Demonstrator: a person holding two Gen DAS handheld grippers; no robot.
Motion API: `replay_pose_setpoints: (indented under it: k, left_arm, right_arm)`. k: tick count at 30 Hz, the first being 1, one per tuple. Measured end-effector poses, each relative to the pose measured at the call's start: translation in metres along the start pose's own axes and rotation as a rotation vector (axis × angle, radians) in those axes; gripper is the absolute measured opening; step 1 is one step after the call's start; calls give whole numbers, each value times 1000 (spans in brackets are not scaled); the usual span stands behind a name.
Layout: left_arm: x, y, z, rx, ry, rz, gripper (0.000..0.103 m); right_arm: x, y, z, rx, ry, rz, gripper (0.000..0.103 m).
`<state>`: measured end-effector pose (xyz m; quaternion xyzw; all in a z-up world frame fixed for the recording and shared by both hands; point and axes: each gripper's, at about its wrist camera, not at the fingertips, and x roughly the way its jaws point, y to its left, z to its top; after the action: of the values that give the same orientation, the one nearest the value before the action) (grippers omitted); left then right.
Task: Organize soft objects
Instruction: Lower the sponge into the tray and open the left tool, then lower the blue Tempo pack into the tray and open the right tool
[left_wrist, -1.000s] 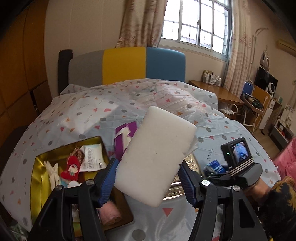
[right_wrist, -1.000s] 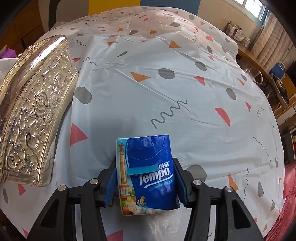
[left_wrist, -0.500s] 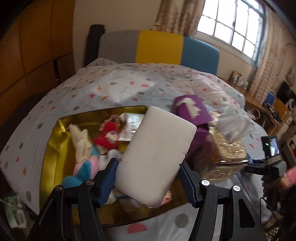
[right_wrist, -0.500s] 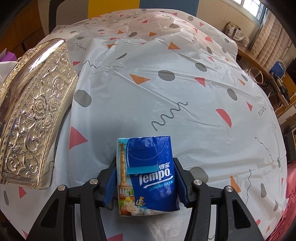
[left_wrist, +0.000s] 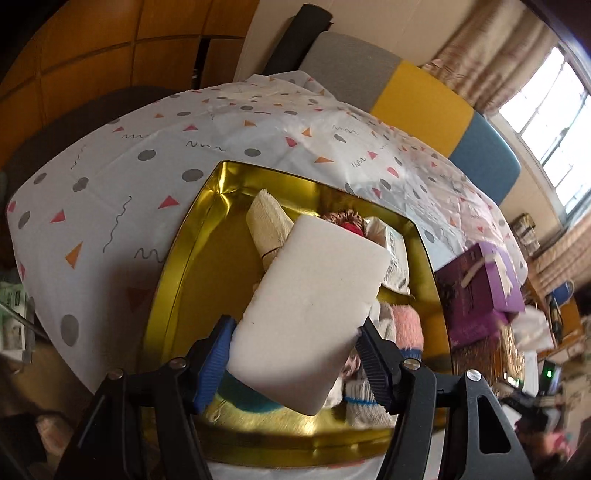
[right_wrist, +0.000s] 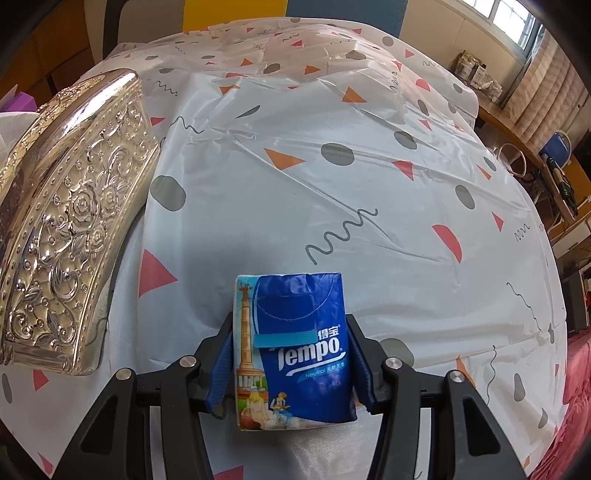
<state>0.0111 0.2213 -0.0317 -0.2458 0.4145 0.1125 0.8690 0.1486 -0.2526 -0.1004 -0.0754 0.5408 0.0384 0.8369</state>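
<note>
My left gripper (left_wrist: 295, 363) is shut on a white foam sponge (left_wrist: 310, 310) and holds it tilted above the gold tray (left_wrist: 184, 258). The tray holds soft things: a cream cloth (left_wrist: 267, 221), a pink towel (left_wrist: 406, 326), a red and brown doll (left_wrist: 347, 221) and a white packet (left_wrist: 397, 254). My right gripper (right_wrist: 291, 365) is shut on a blue Tempo tissue pack (right_wrist: 295, 347), held upright just over the patterned bed sheet (right_wrist: 332, 166).
A purple box (left_wrist: 480, 291) stands right of the tray. An embossed silver tissue box (right_wrist: 70, 221) lies left of the right gripper. The bed has a grey, yellow and blue headboard (left_wrist: 417, 103). A wooden wardrobe (left_wrist: 92, 55) stands to the left, and a desk (right_wrist: 524, 147) to the right.
My left gripper has swung left and down over the gold tray with the sponge still in it. The right gripper with the tissue pack has stayed in place.
</note>
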Motion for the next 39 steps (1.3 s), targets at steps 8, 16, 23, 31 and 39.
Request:
replay_pose_setpoints:
  k: [8, 16, 23, 31, 39]
  left_arm:
    - [27, -24, 12, 48, 23, 48, 79]
    - [7, -25, -10, 131, -72, 147, 87]
    - [-14, -25, -22, 183, -133, 184, 88]
    - [-33, -29, -23, 209, -194, 172, 90]
    - [-42, -32, -28, 223, -206, 158, 91]
  right_arm:
    - [0, 1, 0, 5, 1, 1, 54]
    - [1, -3, 1, 36, 15, 13, 53]
    - [-17, -25, 4, 146, -69, -44, 53]
    - [-124, -4, 9, 146, -387, 4, 53]
    - [-205, 119, 21, -131, -543, 267, 53]
